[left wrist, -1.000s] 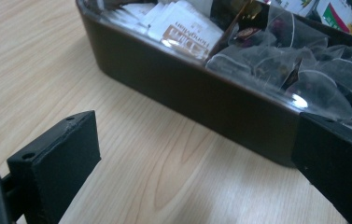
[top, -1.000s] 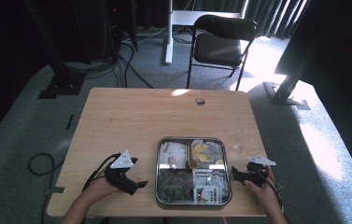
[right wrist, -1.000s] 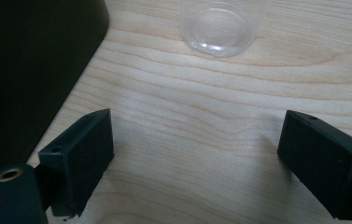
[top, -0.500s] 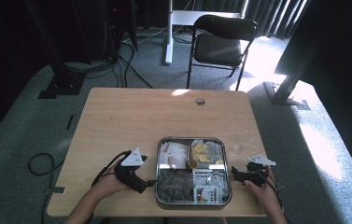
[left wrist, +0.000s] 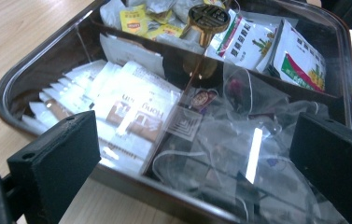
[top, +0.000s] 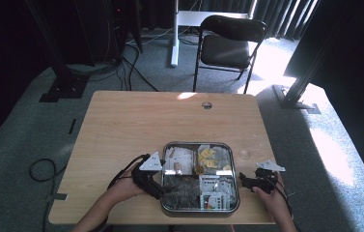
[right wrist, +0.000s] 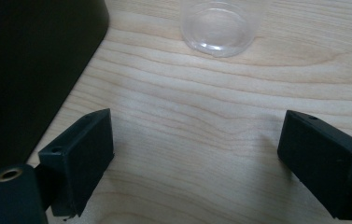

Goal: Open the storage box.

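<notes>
- High view: left gripper [top: 156,186] at the near-left edge of the lidded tea box [top: 200,177]; right gripper [top: 247,181] just right of it.
- Left gripper view: jaws wide apart, empty, facing the brass knob [left wrist: 207,18]; reach step, grasping it likely next.
- Right gripper view: jaws spread, empty, clear cup [right wrist: 220,25] beyond.

Each hand carries a black two-jaw gripper. The left gripper [top: 156,189] bears a pale grey three-cornered plate on top, and thin black cable loops from it over the near left of the table. The right gripper [top: 245,181] has the same grey plate, seen more edge-on, with a black cable trailing back along the hand. In the gripper views the jaws are blocky, matte black slabs with squared corners, each with a small round hole near the tip. The right gripper also shows a brass-coloured ringed hole on its black body at the near left. Both forearms are bare, with no sleeve in sight.
</notes>
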